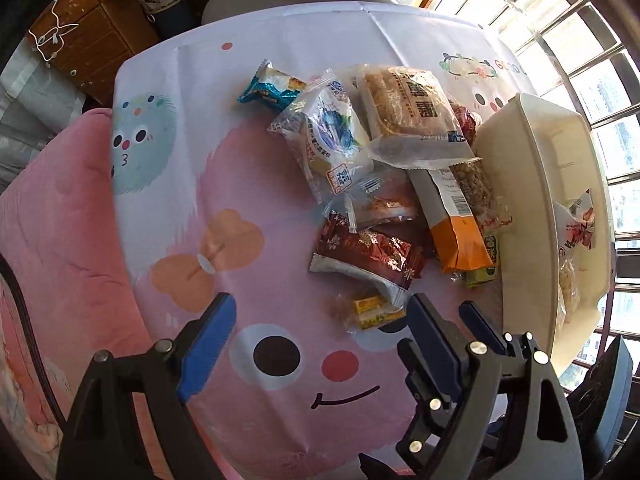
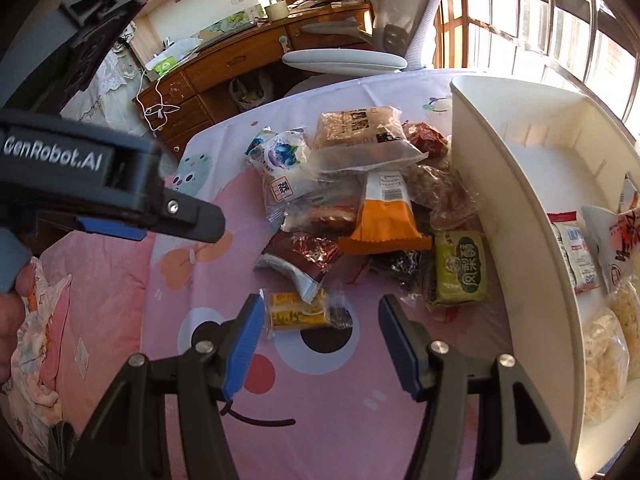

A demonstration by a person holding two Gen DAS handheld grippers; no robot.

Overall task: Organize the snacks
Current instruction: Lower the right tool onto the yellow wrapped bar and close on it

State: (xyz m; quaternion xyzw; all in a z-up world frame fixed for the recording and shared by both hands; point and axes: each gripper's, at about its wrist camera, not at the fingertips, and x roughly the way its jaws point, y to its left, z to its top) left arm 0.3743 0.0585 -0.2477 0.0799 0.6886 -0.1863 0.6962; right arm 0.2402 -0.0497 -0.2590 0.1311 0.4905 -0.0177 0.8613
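A loose heap of wrapped snacks is lying on a table covered by a smooth pink and white cloth (image 1: 192, 92) printed with cartoon faces and an orange bow. Beside the heap, on its window side, a cream plastic bin (image 2: 492, 184) with straight, thin walls is standing; a few packets are already lying inside it, among them a crinkly white and red pouch (image 1: 578, 224) and clear bags of pale, bumpy crackers.

The left gripper (image 1: 320, 320) is hanging over the bare cloth with its blue ribbed pads spread wide and nothing between them. The right gripper (image 2: 322, 320) is standing partly open, also empty, with its fingers framing the near edge of the heap. Just beyond its left pad, a small yellow bar in clear film (image 2: 298, 310) is lying flat on the cloth, apart from the pad.

Behind the bar, a glossy brown foil packet (image 2: 300, 258) with a silver inner flap is resting. An orange and white pouch with a crimped, saw-toothed end (image 2: 384, 224) is lying across the middle, a green square packet (image 2: 460, 272) is sitting close to the bin wall, and a large clear bag holding a grainy, golden slab (image 1: 412, 108) is topping the far side next to a blue and white pillow pack (image 1: 332, 136).
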